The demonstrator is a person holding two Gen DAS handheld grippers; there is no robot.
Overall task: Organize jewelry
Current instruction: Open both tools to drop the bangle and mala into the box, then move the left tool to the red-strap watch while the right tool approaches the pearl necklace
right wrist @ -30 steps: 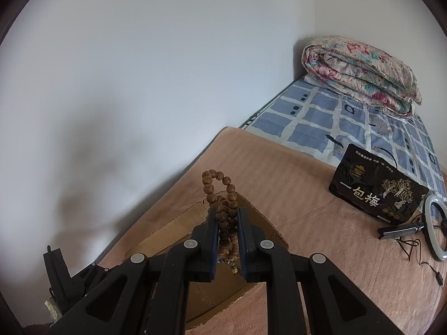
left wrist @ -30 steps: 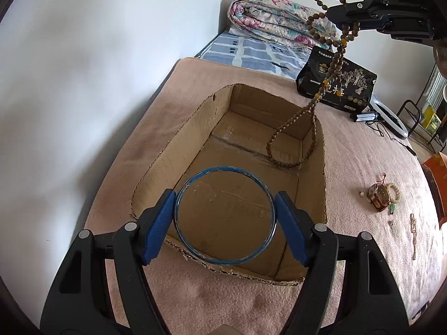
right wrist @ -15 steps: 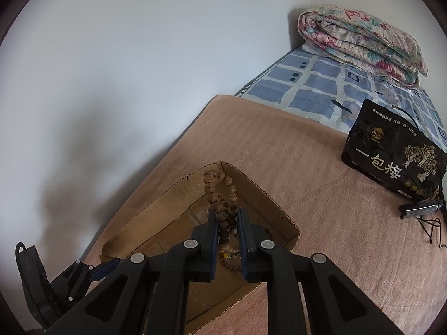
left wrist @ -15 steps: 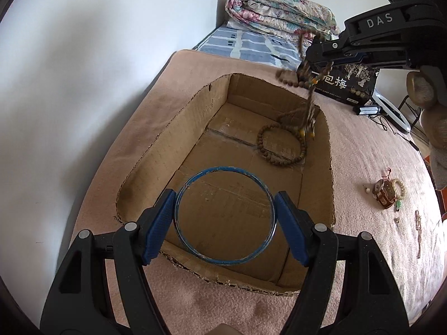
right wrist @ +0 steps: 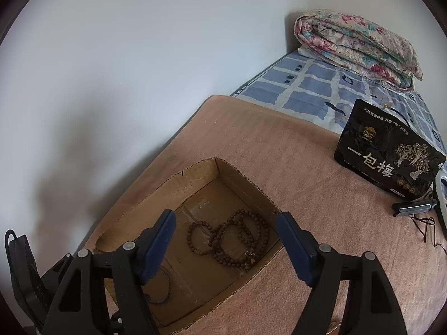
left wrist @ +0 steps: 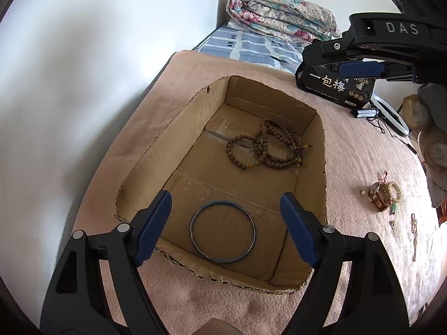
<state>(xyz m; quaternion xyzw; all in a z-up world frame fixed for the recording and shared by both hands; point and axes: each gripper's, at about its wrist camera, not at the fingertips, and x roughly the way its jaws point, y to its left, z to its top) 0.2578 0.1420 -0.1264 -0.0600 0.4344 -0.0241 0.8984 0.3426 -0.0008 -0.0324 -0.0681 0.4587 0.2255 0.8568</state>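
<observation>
- Now the wooden bead necklace [left wrist: 272,146] lies in loose brown coils, with a few coloured beads at one end, on the floor of the cardboard box [left wrist: 156,150], toward its far right corner.
- Nearer, by the box's front wall, a thin dark blue bangle [left wrist: 222,231] lies flat, apart from the beads.
- Over the bangle the left tool [left wrist: 226,223] has its blue pads opening wide, with nothing pressed between them.
- Above the beads the right tool [right wrist: 225,247] is opening too, its pads clear of the necklace, which lies below them.
- Outside the box, toward the bed's right edge, a small heap of jewelry [left wrist: 382,195] with a watch and a pale bead bracelet rests on the cover, and a thin chain [left wrist: 414,236] lies just beyond it.
- Underneath it all, a pink plush blanket [left wrist: 354,167] covers the bed; further up shows a blue checked sheet [left wrist: 251,47].
- At the head, in the room's corner, sits a folded floral quilt [right wrist: 357,47]; a black printed bag [right wrist: 388,162] stands nearer, and the wall [right wrist: 139,69] is plain white.
</observation>
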